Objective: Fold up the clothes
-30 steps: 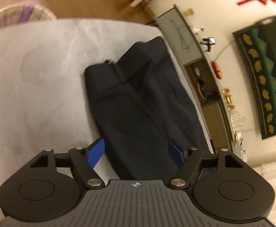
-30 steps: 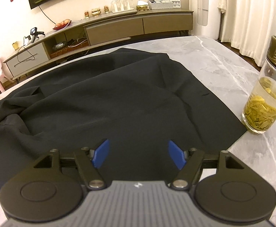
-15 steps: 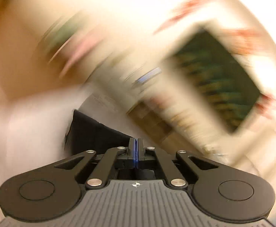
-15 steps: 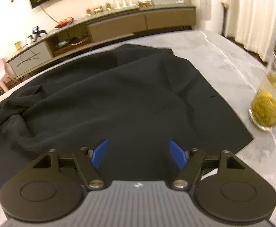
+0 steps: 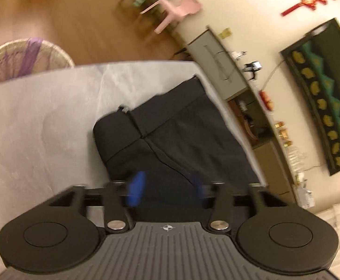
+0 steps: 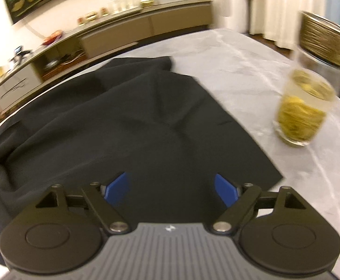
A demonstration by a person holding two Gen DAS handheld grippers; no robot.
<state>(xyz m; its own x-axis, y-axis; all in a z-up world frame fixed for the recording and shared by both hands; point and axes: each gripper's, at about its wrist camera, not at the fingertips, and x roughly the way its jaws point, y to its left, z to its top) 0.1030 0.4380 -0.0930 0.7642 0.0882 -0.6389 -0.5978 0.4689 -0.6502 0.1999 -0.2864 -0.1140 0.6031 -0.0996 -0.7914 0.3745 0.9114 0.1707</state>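
The left gripper (image 5: 167, 190) hovers over the near end of a pair of black trousers (image 5: 170, 140) lying flat on a pale grey marbled table (image 5: 41, 116). Its blue fingers (image 5: 136, 192) are apart and smeared with motion blur; they have just been opening, and nothing is pinched between them, only dark cloth lying below. The trousers run away from the camera, the waistband end with its seam and a small pale tag at the far left, one long edge close to the table's far rim. Past the table are a woven basket (image 5: 27, 58), a pink child's chair (image 5: 177, 9) and a low sideboard (image 5: 219, 58) along the wall.

In the right wrist view the right gripper (image 6: 172, 187) is held above the same black garment, here rumpled into soft folds, its corner reaching toward the table's right side. These blue fingers (image 6: 226, 190) stand wide apart, having just been opening further, and they clamp nothing. A glass of yellow tea (image 6: 303, 107) stands on the bare table to the right, well apart from the cloth, blurred, with a dark ribbed vessel (image 6: 328, 42) just behind it
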